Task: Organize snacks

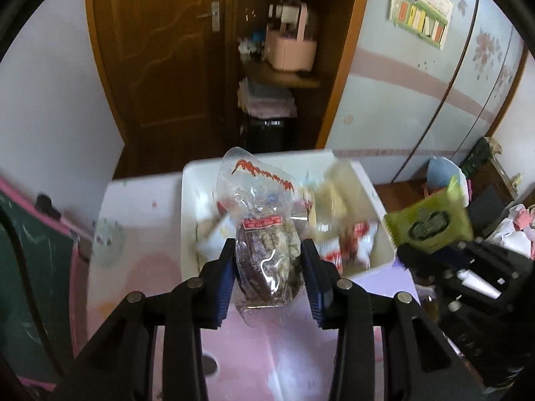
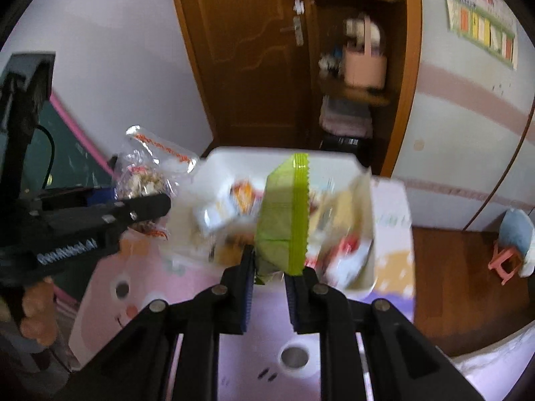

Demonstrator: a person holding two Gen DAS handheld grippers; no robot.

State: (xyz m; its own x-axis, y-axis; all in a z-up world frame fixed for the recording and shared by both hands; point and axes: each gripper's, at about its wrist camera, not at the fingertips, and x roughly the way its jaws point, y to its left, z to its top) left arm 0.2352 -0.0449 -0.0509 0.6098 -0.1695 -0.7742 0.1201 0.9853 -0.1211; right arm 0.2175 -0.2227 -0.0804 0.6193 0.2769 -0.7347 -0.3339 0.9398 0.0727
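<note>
My left gripper (image 1: 267, 260) is shut on a clear snack bag (image 1: 264, 254) with red print and brown contents, held over the near edge of a white bin (image 1: 190, 207). The bin holds several snack packets. My right gripper (image 2: 271, 267) is shut on a green snack packet (image 2: 281, 214), held upright just in front of the bin (image 2: 277, 153). In the left wrist view the green packet (image 1: 431, 220) and right gripper (image 1: 468, 264) are at the bin's right side. In the right wrist view the left gripper (image 2: 147, 207) and clear bag (image 2: 147, 173) are at the bin's left.
The bin stands on a pink and white child's table (image 2: 160, 287) with a cartoon face. A green chalkboard (image 1: 30, 260) stands to the left. A wooden door (image 1: 160, 50) and corner shelves (image 1: 291, 33) are behind. A small pink stool (image 2: 508, 250) is on the wood floor at right.
</note>
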